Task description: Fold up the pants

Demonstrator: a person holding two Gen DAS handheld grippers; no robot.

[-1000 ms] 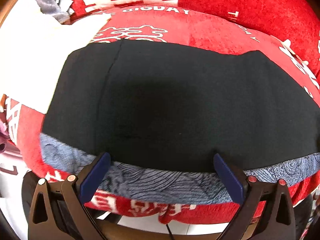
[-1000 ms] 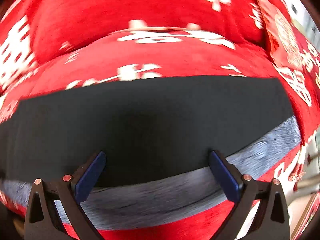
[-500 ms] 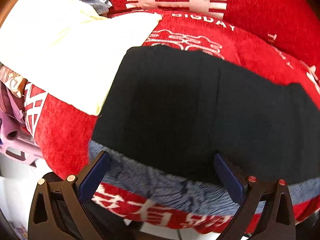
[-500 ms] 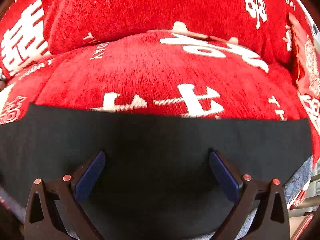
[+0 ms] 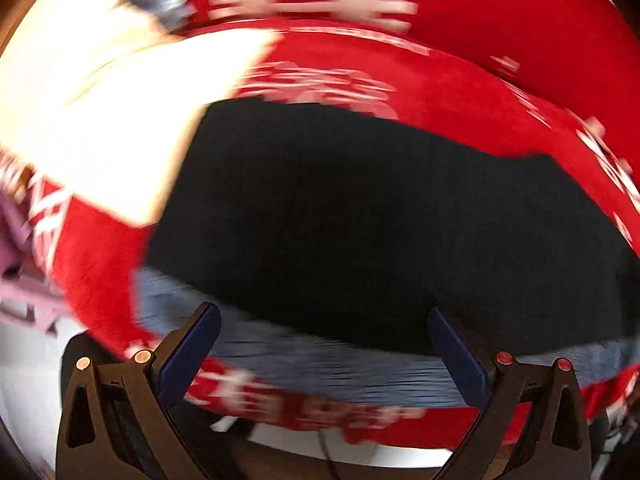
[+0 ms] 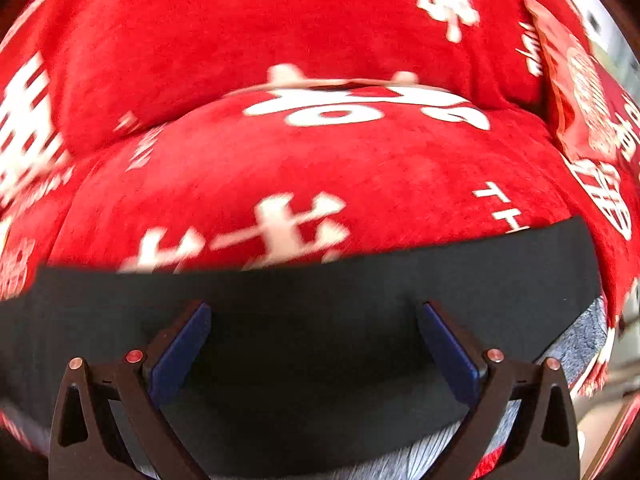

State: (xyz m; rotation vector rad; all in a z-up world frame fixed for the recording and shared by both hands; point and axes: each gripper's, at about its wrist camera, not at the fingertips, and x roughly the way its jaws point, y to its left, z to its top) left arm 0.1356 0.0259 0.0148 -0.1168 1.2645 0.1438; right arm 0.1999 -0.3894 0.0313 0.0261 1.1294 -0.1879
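Over the red sofa cushion (image 5: 460, 92) both grippers hang spread wide, and neither is grasping anything. The black pants (image 5: 380, 220) lie flat across the seat as one long dark band, on top of a grey-blue patterned cloth (image 5: 320, 364) that peeks out along the near edge.

What's changed? The left gripper (image 5: 322, 340) has swung its view. A second back it looked square across the band, half a second back it had turned toward the left-hand end, and now it's drifting back along the cloth, the whole picture smeared with motion. The left end of the pants sits up against a cream garment (image 5: 108, 112), touching or just overlapping it; the blur won't let me say which.

The right gripper (image 6: 314, 328) has pushed forward over the band. A second ago the far edge of the pants was high in its view, and now that edge runs just ahead of the open fingers (image 6: 180, 344), with black fabric directly beneath them and the right-hand end (image 6: 568, 264) in plain sight.

My read: the two hands are fanning out toward opposite ends to line up a fold. No pinch yet, no fabric lifted, so this fold is not yet begun.
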